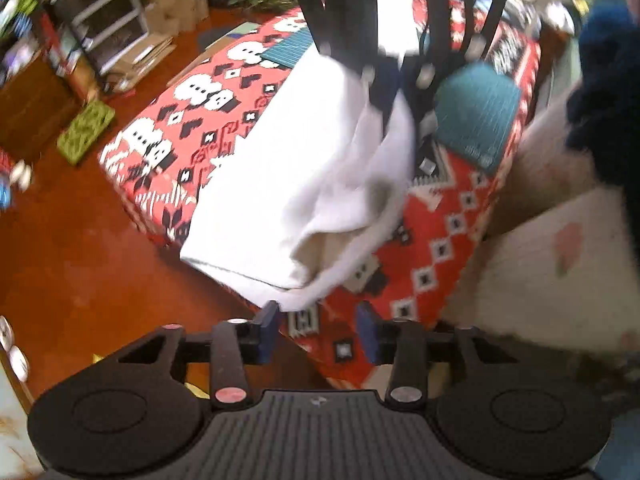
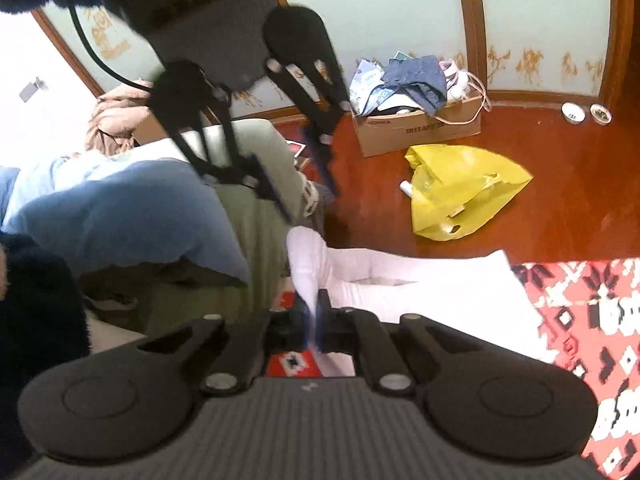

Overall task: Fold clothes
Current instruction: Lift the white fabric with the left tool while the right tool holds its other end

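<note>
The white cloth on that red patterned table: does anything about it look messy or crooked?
Yes. The white cloth lies unevenly on the red patterned table: its near end is bunched and hangs over the table's edge. The right hand-held gripper pinches one rumpled corner, while the left hand-held gripper is open, holding nothing.

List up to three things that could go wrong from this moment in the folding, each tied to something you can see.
1. Only the right gripper pinches the white cloth; the left gripper is open with nothing between its pads, so the lifted fold may sag or twist.
2. A corner of the cloth overhangs the patterned cover and might slide towards the floor.
3. The two grippers are close together and could collide.
</note>
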Action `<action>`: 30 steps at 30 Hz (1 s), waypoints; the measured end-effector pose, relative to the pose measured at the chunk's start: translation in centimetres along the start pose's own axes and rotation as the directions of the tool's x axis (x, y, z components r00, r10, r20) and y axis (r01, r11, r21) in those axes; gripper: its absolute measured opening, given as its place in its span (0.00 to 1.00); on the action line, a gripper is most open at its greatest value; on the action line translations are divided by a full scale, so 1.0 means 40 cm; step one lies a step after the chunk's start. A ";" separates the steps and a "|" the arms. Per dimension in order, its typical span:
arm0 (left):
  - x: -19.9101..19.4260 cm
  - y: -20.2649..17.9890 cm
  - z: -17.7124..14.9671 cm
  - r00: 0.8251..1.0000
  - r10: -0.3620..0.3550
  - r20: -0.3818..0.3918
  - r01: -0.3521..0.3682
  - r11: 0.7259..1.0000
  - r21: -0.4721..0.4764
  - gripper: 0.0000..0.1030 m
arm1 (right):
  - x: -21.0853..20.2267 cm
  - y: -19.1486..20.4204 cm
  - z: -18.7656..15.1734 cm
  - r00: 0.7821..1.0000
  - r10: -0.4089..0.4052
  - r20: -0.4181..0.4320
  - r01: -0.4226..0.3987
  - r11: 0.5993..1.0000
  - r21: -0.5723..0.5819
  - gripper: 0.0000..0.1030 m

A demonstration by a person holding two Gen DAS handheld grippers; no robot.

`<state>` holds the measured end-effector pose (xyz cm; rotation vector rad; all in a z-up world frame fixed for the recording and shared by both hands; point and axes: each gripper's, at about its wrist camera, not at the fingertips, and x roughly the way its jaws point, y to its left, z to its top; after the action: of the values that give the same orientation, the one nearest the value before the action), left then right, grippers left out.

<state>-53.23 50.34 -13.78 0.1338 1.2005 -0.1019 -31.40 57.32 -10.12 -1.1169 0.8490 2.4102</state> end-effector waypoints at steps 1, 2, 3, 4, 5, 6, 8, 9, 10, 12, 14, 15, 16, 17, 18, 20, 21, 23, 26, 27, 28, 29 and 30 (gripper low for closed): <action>0.029 0.001 -0.003 1.000 0.003 0.000 -0.003 0.998 0.058 0.46 | -0.002 0.005 0.001 1.000 0.012 -0.001 -0.012 1.000 0.008 0.04; 0.052 -0.008 -0.005 1.000 0.006 -0.005 -0.006 0.993 0.119 0.46 | -0.004 0.012 0.004 1.000 0.019 -0.005 -0.019 1.000 0.010 0.04; 0.076 -0.016 -0.006 1.000 0.010 -0.010 -0.008 0.984 0.180 0.46 | -0.006 0.017 0.008 1.000 0.028 -0.012 -0.028 1.000 0.004 0.04; 0.095 -0.024 -0.008 1.000 0.012 -0.015 -0.009 0.971 0.238 0.46 | -0.009 0.023 0.012 0.999 0.036 -0.020 -0.036 0.999 -0.002 0.04; 0.100 -0.030 -0.011 1.000 0.009 -0.019 -0.003 0.958 0.288 0.46 | -0.009 0.027 0.016 0.999 0.038 -0.028 -0.038 0.999 -0.008 0.04; 0.105 -0.036 -0.015 1.000 0.006 -0.024 0.002 0.941 0.337 0.46 | -0.006 0.027 0.020 0.998 0.044 -0.037 -0.045 0.999 -0.011 0.04; 0.101 -0.027 -0.023 0.997 -0.039 -0.062 0.059 0.931 0.359 0.46 | 0.003 0.029 0.023 0.998 0.045 -0.051 -0.046 0.999 -0.017 0.04; 0.093 -0.007 -0.027 0.994 -0.076 -0.083 0.098 0.941 0.323 0.46 | 0.003 0.024 0.022 0.997 0.048 -0.055 -0.049 0.999 -0.016 0.04; 0.085 0.037 -0.031 0.989 -0.116 -0.087 0.132 0.968 0.215 0.46 | 0.002 0.023 0.023 0.997 0.045 -0.055 -0.046 0.999 -0.019 0.04; 0.068 0.125 -0.039 0.977 -0.197 -0.080 0.197 0.980 -0.008 0.44 | 0.006 0.017 0.027 0.998 0.041 -0.053 -0.043 0.999 -0.023 0.04; 0.053 0.215 -0.046 0.961 -0.272 -0.044 0.255 0.938 -0.236 0.39 | 0.007 0.018 0.029 0.998 0.035 -0.043 -0.036 0.999 -0.022 0.04; 0.052 0.267 -0.047 0.954 -0.298 0.021 0.285 0.889 -0.359 0.35 | 0.008 0.017 0.030 0.999 0.032 -0.037 -0.032 0.999 -0.017 0.04; 0.054 0.311 -0.047 0.946 -0.307 0.102 0.319 0.829 -0.460 0.31 | 0.008 0.017 0.031 0.999 0.029 -0.032 -0.029 1.000 -0.010 0.04; 0.063 0.351 -0.047 0.931 -0.312 0.190 0.364 0.753 -0.548 0.24 | 0.008 0.017 0.029 0.999 0.026 -0.027 -0.026 1.000 -0.001 0.04; 0.082 0.379 -0.045 0.911 -0.322 0.258 0.412 0.674 -0.613 0.19 | 0.008 0.017 0.027 0.999 0.024 -0.023 -0.024 1.000 0.009 0.04; 0.143 0.417 -0.036 0.867 -0.351 0.353 0.494 0.518 -0.698 0.12 | 0.008 0.016 0.022 1.000 0.019 -0.018 -0.018 0.999 0.029 0.04; 0.184 0.420 -0.026 0.846 -0.389 0.365 0.522 0.464 -0.716 0.08 | 0.008 0.015 0.019 1.000 0.016 -0.016 -0.016 0.999 0.039 0.04; 0.272 0.409 -0.001 0.803 -0.498 0.327 0.547 0.400 -0.735 0.08 | 0.007 0.010 0.014 1.000 0.012 -0.011 -0.011 0.998 0.062 0.04; 0.362 0.344 0.002 0.753 -0.628 0.195 0.529 0.402 -0.747 0.08 | 0.003 -0.003 0.012 1.000 0.005 0.000 -0.005 0.995 0.096 0.04; 0.380 0.324 -0.007 0.746 -0.649 0.151 0.512 0.412 -0.753 0.08 | 0.002 -0.008 0.012 1.000 0.001 0.004 -0.001 0.994 0.105 0.04; 0.390 0.308 -0.020 0.737 -0.664 0.130 0.503 0.409 -0.762 0.08 | 0.002 -0.015 0.013 1.000 -0.003 0.008 0.002 0.994 0.112 0.04; 0.398 0.296 -0.035 0.729 -0.675 0.118 0.495 0.399 -0.772 0.09 | 0.005 -0.021 0.014 1.000 -0.009 0.010 0.008 0.993 0.115 0.04; 0.401 0.294 -0.052 0.726 -0.675 0.133 0.491 0.373 -0.787 0.10 | 0.007 -0.027 0.014 1.000 -0.015 0.011 0.014 0.993 0.116 0.04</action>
<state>-47.63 62.16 -28.92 -1.1459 1.3626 -0.1831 -31.32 58.52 -10.43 -1.0609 0.9608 2.3206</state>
